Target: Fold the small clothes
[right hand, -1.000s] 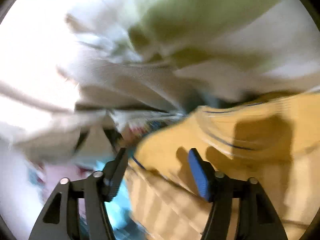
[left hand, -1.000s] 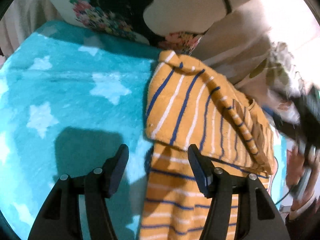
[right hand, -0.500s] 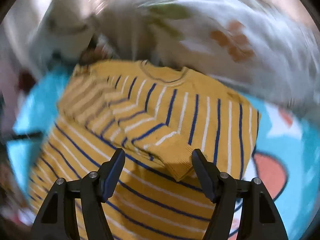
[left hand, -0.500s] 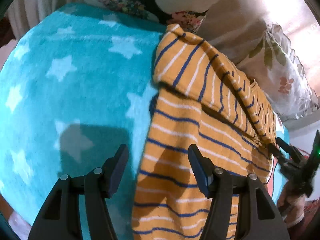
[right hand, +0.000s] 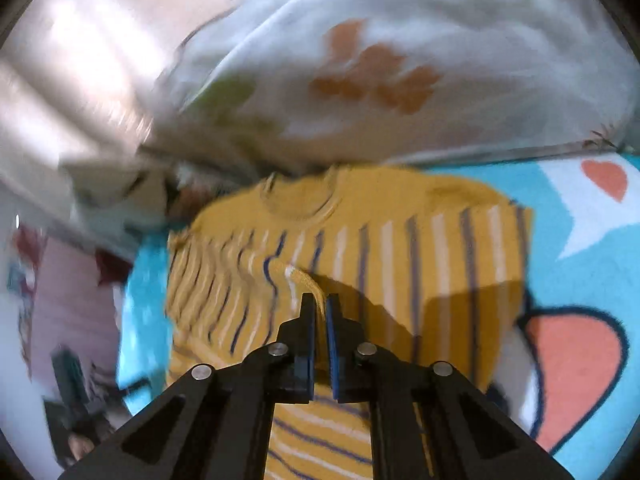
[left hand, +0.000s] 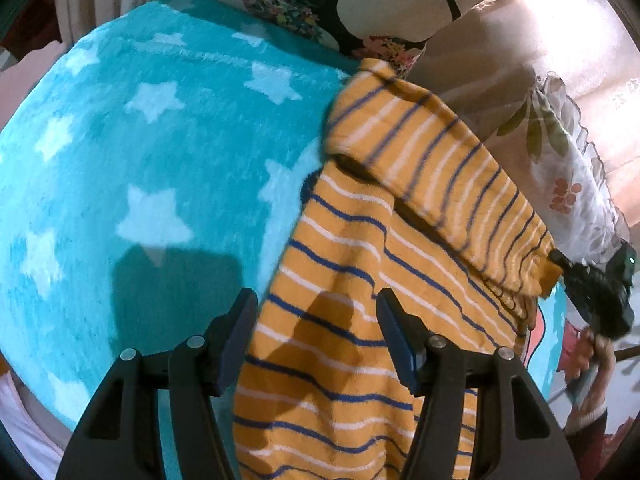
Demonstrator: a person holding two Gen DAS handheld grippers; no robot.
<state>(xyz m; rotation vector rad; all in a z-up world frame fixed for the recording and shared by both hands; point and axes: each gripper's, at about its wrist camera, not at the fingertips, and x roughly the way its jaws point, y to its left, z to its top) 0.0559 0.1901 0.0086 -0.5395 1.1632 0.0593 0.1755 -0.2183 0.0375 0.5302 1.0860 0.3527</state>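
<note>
A yellow shirt with blue and white stripes (left hand: 352,304) lies on a teal star blanket (left hand: 140,160). One sleeve (left hand: 432,160) is folded across its body. My left gripper (left hand: 316,320) hovers open over the shirt's left edge, and its pads touch nothing. In the left wrist view my right gripper (left hand: 560,270) pinches the sleeve's cuff at the far right. In the right wrist view the right gripper (right hand: 320,300) is shut on that cuff (right hand: 302,278), with the fabric lifted in a ridge. The shirt's neckline (right hand: 300,200) lies beyond it.
A flowered pillow (left hand: 320,0) and a leaf-print pillow (left hand: 560,140) crowd the shirt's far side. The same pale pillow (right hand: 400,60) fills the top of the right wrist view. Bare blanket (right hand: 580,240) lies to the right. A hand (left hand: 596,356) holds the right gripper.
My right gripper, open above the folded sleeve half a second ago, has moved in and shut on the cuff. The left gripper has drifted sideways along the shirt's edge and stayed open.
</note>
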